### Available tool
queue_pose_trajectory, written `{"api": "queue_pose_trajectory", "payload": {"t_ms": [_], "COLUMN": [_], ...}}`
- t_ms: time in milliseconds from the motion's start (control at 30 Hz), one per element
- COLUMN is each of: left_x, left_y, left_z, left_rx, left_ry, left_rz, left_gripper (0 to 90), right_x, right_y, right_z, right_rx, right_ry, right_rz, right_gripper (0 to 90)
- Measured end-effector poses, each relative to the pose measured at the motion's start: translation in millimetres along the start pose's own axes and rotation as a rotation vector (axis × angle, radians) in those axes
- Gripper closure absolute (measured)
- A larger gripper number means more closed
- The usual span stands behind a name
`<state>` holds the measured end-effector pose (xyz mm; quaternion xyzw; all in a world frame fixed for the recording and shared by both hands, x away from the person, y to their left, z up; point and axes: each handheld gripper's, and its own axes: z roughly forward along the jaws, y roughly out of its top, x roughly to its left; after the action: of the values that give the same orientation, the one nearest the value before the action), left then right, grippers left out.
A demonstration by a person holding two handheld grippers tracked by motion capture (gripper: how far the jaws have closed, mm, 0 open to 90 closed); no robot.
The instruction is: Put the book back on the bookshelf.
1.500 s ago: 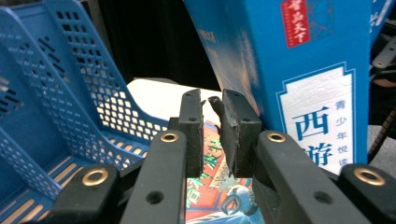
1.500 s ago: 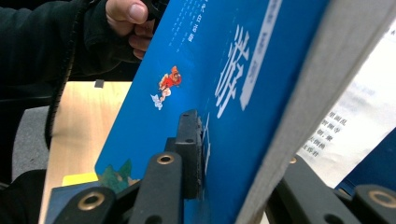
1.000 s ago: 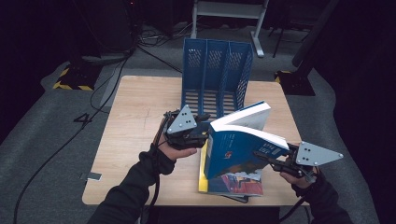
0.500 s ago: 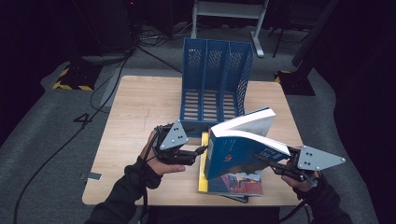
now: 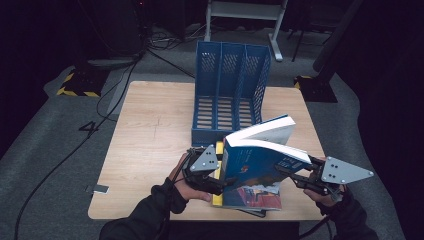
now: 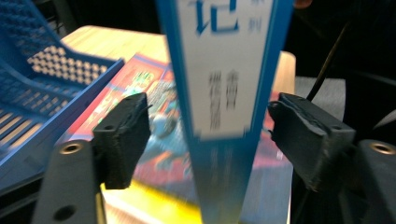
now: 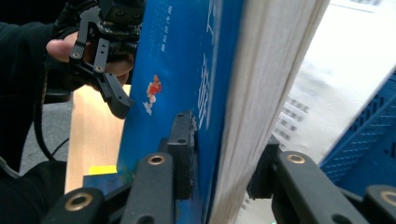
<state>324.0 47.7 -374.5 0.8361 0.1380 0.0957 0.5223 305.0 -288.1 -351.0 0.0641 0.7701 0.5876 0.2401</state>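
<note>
Right claw (image 5: 292,172) is pinching the blue book (image 5: 260,157); left claw (image 5: 220,184), jaws spread and just opening, is straddling its spine — squeeze low before lifting toward the file rack (image 5: 230,90).

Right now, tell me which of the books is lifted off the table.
The thick blue book, tilted up in the right gripper; the other books lie flat in a stack beneath it.
</note>
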Motion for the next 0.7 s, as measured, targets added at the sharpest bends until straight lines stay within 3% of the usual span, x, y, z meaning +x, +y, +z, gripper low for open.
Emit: {"api": "queue_pose_trajectory", "payload": {"t_ms": [233,433,567,700], "left_x": [2.7,4.0,1.1,0.5], "left_y": [13.8,28.4,32.7,31.6], "left_z": [4.4,4.3,5.9,6.5], "left_rx": [-0.101,-0.131,-0.125,-0.14], "left_ry": [-0.029,-0.039,-0.032,-0.032], "left_rz": [0.036,0.083,0.122,0.142], "left_gripper": [43.9,53.2,55.7,57.8], "right_x": [-4.8,-10.5,-14.3,-20.1], "right_y": [-5.5,-12.3,-16.9,-24.4], "right_z": [-11.1,-20.7,-20.0,-11.4], "right_rx": [0.0,0.01,0.041,0.106], "right_ry": [-0.046,-0.112,-0.152,-0.158], "right_rz": [0.014,0.041,0.054,0.098], "right_gripper": [63.6,58.9,46.8,33.8]}}
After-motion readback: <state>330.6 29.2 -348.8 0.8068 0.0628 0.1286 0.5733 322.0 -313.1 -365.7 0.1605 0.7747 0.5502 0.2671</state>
